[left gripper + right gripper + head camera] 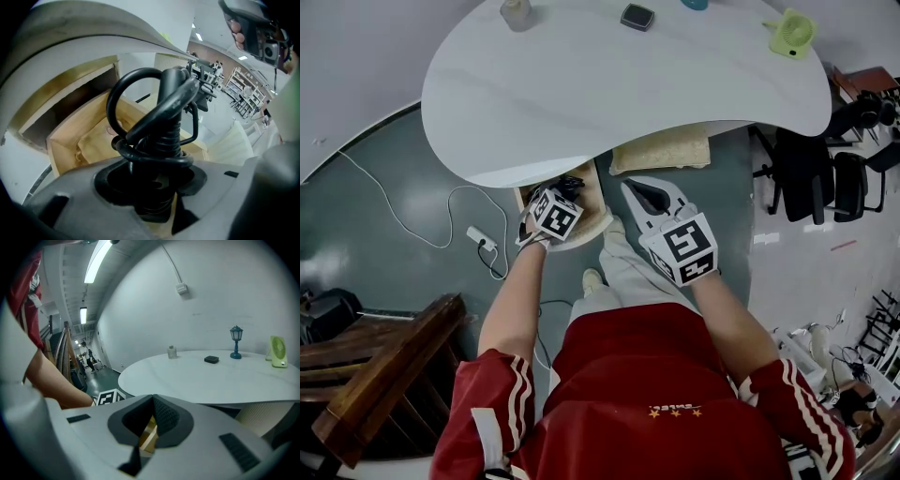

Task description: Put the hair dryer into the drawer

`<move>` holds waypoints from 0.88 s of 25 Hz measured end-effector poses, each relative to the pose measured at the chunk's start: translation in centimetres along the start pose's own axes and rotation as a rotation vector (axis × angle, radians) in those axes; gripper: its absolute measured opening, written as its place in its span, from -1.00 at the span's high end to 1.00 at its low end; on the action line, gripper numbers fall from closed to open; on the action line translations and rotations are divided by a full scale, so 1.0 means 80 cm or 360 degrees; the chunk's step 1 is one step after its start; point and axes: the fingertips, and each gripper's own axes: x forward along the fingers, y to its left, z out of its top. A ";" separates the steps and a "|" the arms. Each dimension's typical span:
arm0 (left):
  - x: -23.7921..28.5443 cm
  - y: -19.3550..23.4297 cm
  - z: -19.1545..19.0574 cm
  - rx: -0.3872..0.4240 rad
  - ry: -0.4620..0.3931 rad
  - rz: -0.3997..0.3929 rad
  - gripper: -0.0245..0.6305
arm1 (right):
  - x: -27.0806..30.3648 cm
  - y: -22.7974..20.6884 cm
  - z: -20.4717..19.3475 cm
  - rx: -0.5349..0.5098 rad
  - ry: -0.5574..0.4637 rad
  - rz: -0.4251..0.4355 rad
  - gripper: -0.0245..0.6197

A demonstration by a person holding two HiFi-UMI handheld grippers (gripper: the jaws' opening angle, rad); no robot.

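Observation:
The black hair dryer [165, 117], ribbed at its neck with its cord looped round it, sticks out between the jaws of my left gripper [154, 190], which is shut on it. In the head view the left gripper [566, 190] holds the hair dryer [572, 184] over the open wooden drawer [598, 195] under the table edge. The drawer [70, 140] has a beige cloth lying inside. My right gripper [647, 195] hangs just right of the drawer; its jaws meet at the tips with nothing between them. In its own view the right gripper [151, 420] looks over the tabletop.
The white rounded table [628, 84] overhangs the drawer and carries a green fan [793, 34], a small black box [637, 16] and a jar [517, 11]. A power strip [481, 239] and cable lie on the floor. Wooden chair [384, 366] at left, black chairs [825, 173] at right.

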 end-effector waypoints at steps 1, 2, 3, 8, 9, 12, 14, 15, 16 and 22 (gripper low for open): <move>0.003 0.000 0.000 0.0000 0.0007 -0.0004 0.29 | 0.002 -0.001 -0.002 0.0001 0.0009 0.0005 0.90; 0.004 0.000 0.001 0.0005 0.0014 -0.0005 0.29 | 0.004 -0.001 -0.003 0.0003 0.0015 0.0009 0.90; 0.006 0.001 0.002 0.0012 0.0022 0.0000 0.29 | 0.005 -0.002 -0.003 0.0005 0.0019 0.0011 0.90; 0.020 0.010 0.010 0.0003 0.0056 0.0045 0.28 | 0.009 -0.007 -0.006 0.0013 0.0040 0.0015 0.90; 0.023 0.011 0.010 -0.0006 0.0059 0.0051 0.28 | 0.009 -0.007 -0.006 0.0017 0.0042 0.0013 0.90; 0.032 0.016 0.012 -0.0016 0.0075 0.0088 0.28 | 0.007 -0.009 -0.009 0.0025 0.0049 0.0010 0.90; 0.039 0.021 0.014 -0.0026 0.0083 0.0123 0.27 | 0.005 -0.012 -0.010 0.0029 0.0053 0.0006 0.90; 0.043 0.022 0.015 -0.0034 0.0084 0.0142 0.27 | 0.004 -0.013 -0.011 0.0031 0.0054 0.0004 0.90; 0.046 0.024 0.016 -0.0043 0.0081 0.0159 0.26 | 0.003 -0.015 -0.013 0.0033 0.0056 0.0001 0.90; 0.048 0.026 0.021 -0.0032 0.0063 0.0169 0.21 | -0.006 -0.017 -0.016 0.0042 0.0066 -0.0013 0.90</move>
